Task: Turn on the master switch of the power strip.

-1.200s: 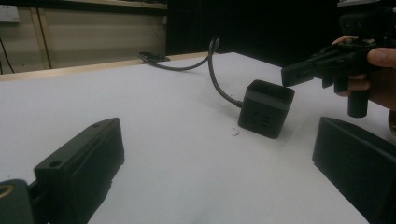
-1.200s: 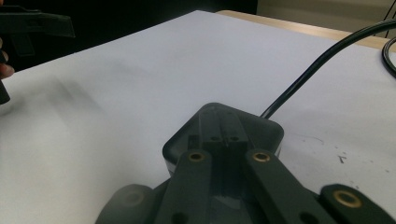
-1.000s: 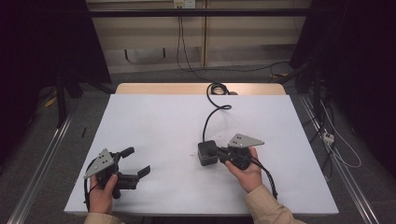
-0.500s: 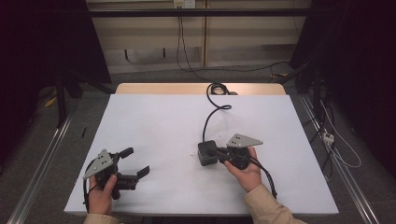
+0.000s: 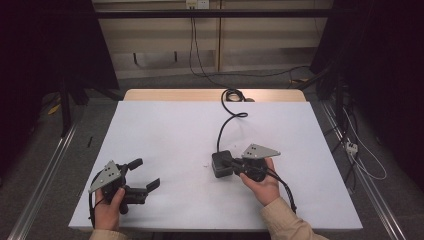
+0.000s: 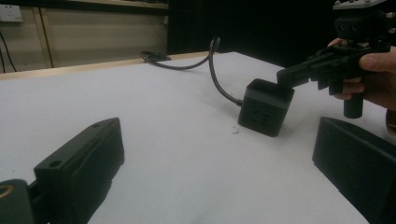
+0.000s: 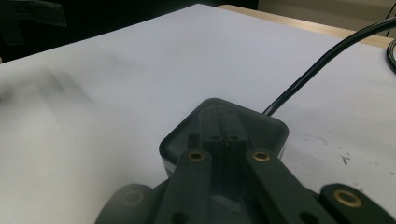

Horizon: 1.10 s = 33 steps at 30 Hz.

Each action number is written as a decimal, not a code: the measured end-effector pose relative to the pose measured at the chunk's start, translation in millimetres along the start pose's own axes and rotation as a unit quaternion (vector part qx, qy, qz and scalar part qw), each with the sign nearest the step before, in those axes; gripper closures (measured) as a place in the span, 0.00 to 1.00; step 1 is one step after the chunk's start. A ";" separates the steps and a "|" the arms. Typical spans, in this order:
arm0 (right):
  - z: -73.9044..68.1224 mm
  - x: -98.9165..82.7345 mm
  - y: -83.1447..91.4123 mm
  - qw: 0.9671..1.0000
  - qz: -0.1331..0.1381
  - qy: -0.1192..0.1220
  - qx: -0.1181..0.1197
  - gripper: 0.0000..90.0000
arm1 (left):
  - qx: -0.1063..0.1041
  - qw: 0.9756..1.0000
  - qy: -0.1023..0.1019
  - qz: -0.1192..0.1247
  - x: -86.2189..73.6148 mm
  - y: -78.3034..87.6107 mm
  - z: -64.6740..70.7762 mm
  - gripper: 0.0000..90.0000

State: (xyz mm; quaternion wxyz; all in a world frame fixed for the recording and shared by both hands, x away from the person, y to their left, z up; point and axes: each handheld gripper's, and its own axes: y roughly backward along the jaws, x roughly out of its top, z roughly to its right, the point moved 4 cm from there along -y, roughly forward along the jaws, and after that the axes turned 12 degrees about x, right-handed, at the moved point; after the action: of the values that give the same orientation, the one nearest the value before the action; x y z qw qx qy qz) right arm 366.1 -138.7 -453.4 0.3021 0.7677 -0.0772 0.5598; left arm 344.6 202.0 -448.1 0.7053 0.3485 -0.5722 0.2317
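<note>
A black cube-shaped box [image 5: 220, 167] sits on the white table [image 5: 160, 130], right of centre, with a black cable [image 5: 221, 131] running from it to the far edge. My right gripper [image 5: 232, 163] is shut, and its joined tips rest on the box's top near edge. In the right gripper view the closed jaws of the right gripper [image 7: 223, 136] lie over the box's glossy top [image 7: 261, 128]. The left gripper view shows the box [image 6: 265, 108] tilted slightly under the right gripper [image 6: 286, 77]. My left gripper [image 5: 145, 173] is open near the front left corner, nothing between its jaws.
The cable ends in a coil [image 5: 233, 94] on the table's wooden far strip [image 5: 175, 94]. A few small crumbs [image 6: 235, 131] lie beside the box. Dark stands and floor cables [image 5: 360, 150] flank the table; metal rails [image 5: 45, 170] run along the left.
</note>
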 end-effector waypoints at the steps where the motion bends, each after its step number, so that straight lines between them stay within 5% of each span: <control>1: 0.1 -0.1 -0.1 1.000 0.000 0.001 0.000 1.00 | 0.000 1.000 -0.002 -0.002 -0.3 0.0 0.0 0.02; 33: -1.1 -0.9 -0.3 1.000 -0.004 0.007 -0.004 1.00 | -0.002 1.000 -0.003 -0.003 -0.9 -0.3 0.4 0.02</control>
State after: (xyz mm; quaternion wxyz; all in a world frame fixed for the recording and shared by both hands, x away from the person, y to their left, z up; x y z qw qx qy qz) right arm 365.0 -138.1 -454.1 0.3077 0.7628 -0.0743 0.5639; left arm 344.4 201.6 -449.1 0.7048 0.3492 -0.5740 0.2275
